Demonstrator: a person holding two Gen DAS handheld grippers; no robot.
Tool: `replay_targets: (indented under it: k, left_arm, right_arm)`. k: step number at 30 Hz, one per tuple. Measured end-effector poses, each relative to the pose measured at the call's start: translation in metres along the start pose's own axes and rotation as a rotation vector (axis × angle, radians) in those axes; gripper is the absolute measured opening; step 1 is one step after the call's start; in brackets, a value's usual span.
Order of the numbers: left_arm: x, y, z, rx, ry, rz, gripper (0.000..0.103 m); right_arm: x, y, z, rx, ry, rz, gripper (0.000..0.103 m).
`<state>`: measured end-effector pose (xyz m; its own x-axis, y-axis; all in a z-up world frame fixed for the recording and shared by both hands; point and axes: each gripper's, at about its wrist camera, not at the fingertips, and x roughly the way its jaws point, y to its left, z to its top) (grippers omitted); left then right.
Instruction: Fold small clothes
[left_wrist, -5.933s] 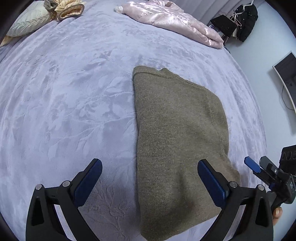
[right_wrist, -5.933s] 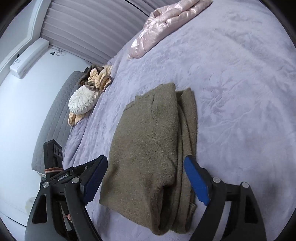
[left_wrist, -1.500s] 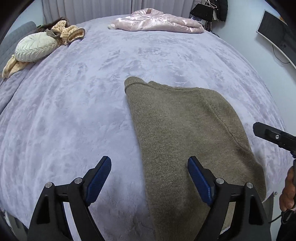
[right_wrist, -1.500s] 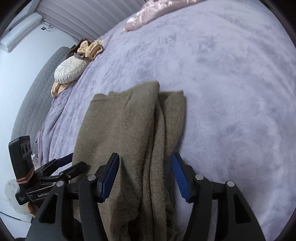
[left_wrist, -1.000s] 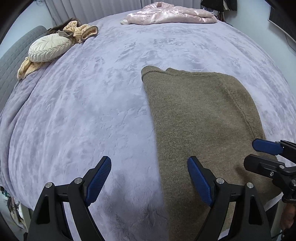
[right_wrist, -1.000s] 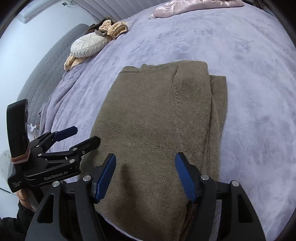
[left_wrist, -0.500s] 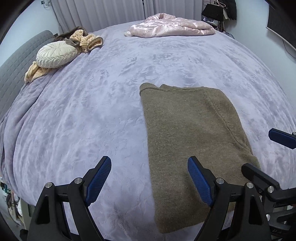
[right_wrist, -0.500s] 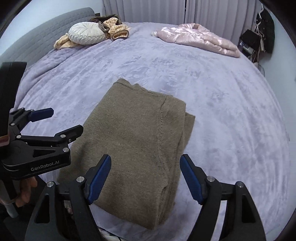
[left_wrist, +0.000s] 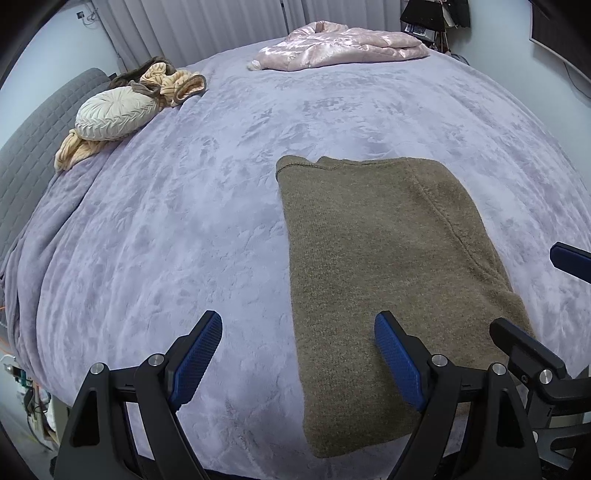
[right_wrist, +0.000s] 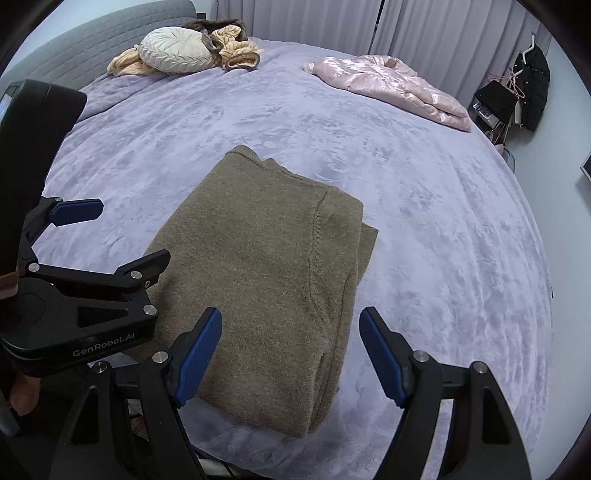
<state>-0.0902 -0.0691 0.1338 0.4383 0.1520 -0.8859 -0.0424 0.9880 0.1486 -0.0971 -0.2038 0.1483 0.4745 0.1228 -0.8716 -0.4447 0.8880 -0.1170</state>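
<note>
An olive-brown knit sweater (left_wrist: 380, 269) lies folded into a long rectangle on the lavender bed cover (left_wrist: 184, 229), near the bed's front edge. It also shows in the right wrist view (right_wrist: 266, 266), with its folded layers stacked along the right side. My left gripper (left_wrist: 297, 354) is open and empty, held above the sweater's near left edge. My right gripper (right_wrist: 291, 350) is open and empty, held above the sweater's near end. The left gripper also shows in the right wrist view (right_wrist: 114, 236) at the left, open.
A pink satin jacket (left_wrist: 340, 44) lies at the far side of the bed. A round cream cushion (left_wrist: 114, 114) and tan striped clothes (left_wrist: 173, 83) lie at the far left by the grey headboard (right_wrist: 110, 40). Dark clothes (right_wrist: 532, 85) hang at the right.
Both grippers have pulled back and risen away from the sweater, so more of the bed shows. The sweater lies still in its folded shape.
</note>
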Motion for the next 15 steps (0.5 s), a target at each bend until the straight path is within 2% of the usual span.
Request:
replay_targets:
  k: [5, 9, 11, 15]
  left_arm:
    - [0.0013, -0.0022, -0.0026, 0.009, 0.005, 0.017, 0.085]
    - [0.0038, 0.0012, -0.0040, -0.019, 0.030, -0.010, 0.085]
    - [0.0047, 0.0009, -0.0043, -0.021, 0.033, -0.003, 0.085]
    - [0.0016, -0.0037, -0.0028, -0.007, 0.022, -0.036, 0.085]
  right_arm:
    - [0.0012, -0.0025, -0.0022, 0.009, 0.005, 0.003, 0.080]
    - [0.0027, -0.0032, -0.0030, 0.008, 0.008, 0.009, 0.080]
    - [0.0051, -0.0033, -0.0042, 0.011, 0.014, 0.012, 0.080]
    - [0.0093, -0.0046, -0.0058, 0.013, 0.025, 0.013, 0.080]
